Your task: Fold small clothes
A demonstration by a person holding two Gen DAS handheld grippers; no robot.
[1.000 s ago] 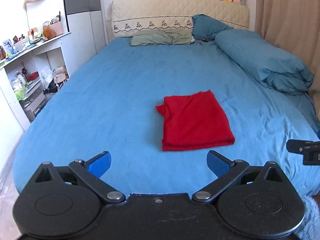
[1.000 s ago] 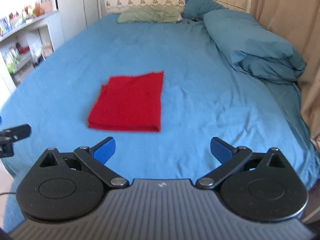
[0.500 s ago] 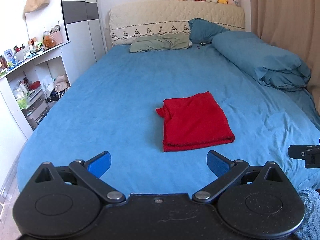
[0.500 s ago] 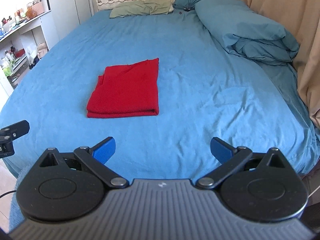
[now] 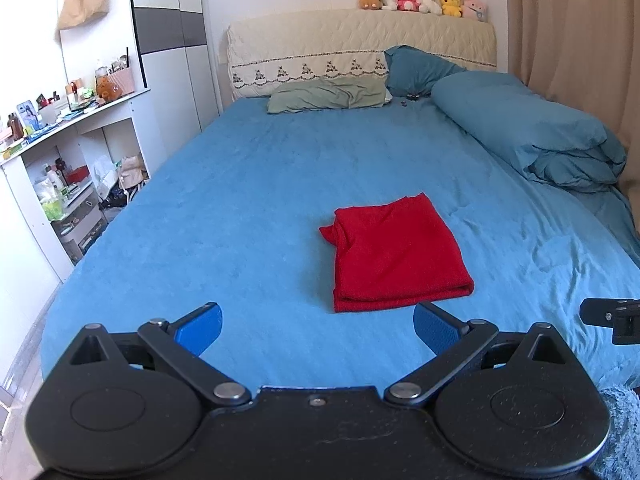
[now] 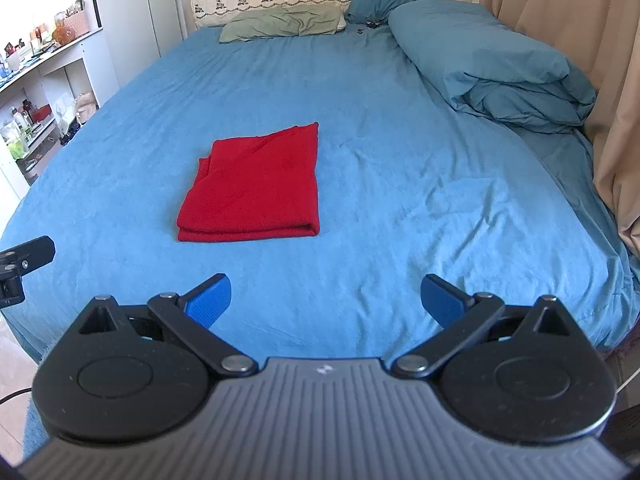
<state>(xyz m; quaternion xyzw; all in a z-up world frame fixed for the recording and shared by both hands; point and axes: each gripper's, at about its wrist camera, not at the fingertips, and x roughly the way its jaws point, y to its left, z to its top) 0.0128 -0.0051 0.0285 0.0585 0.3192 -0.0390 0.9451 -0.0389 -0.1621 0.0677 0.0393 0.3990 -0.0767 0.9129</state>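
You are standing at the foot of a bed [image 5: 248,200] covered with a blue sheet, in a bright bedroom. White shelves [image 5: 76,128] full of small things stand along its left side, and a beige curtain [image 6: 560,40] hangs on the right. At the head end lie a green pillow [image 5: 326,96] and a rolled blue duvet [image 6: 492,68], both well apart from your work, so the middle of the bed is free for folding.

The red garment [image 5: 394,250] lies near the middle of the bed, a little toward the foot edge. It is folded to a neat rectangle with the thick fold edge turned toward you. One small corner sticks out at its far left side (perhaps a sleeve or a hem; it is too small to tell). My judgement is that the folding is finished or almost finished, and only this corner might want a tuck.

Your left gripper [image 5: 316,326] hovers over the foot edge, just before the garment's near edge, with its blue fingers [image 5: 200,326] spread wide and holding nothing. Your right gripper [image 6: 326,298] is also above the foot edge, to the right of the garment, fingers spread wide and empty too. Both are apart from the cloth, probably so that the fold can rest undisturbed. If you go for another piece, lift clear, because the soft sheet can drag the stack.
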